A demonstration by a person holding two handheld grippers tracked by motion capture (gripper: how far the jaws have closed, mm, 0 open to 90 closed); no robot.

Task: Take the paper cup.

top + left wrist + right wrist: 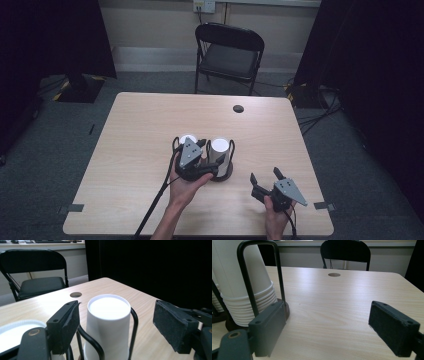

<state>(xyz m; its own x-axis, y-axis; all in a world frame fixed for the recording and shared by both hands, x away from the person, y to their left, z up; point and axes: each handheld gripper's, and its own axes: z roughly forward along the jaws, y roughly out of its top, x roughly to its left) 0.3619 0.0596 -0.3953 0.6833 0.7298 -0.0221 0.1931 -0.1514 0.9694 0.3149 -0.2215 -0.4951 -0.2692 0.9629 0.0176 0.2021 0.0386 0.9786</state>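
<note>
- Plainly, the work in hand concerns the stack of white paper cups turned upside down (pixel 220 152) inside a black wire rack on a dark round base (pixel 223 175), standing near the middle of the pale wooden table (pixel 140 130).
- Beside it, a second stack of white cups (pixel 187 139) stands in a like wire rack, partly hidden under the left gripper (pixel 201 146).
- That left gripper hangs just by the top of the first stack; in the left gripper view its jaws stand spread on either side of the top cup (pixel 108 322), with the pads clear of the cup's wall, so nothing is pinched.
- The right gripper (pixel 263 176) rests low, near the table's near right part, well apart from the cups, its jaws wide and empty.
- Judged from this, the step is either a release or an approach to the top cup; I cannot tell which.
- Any next grasp calls for squaring the pads on the cup wall, clear of the wire loops.
</note>
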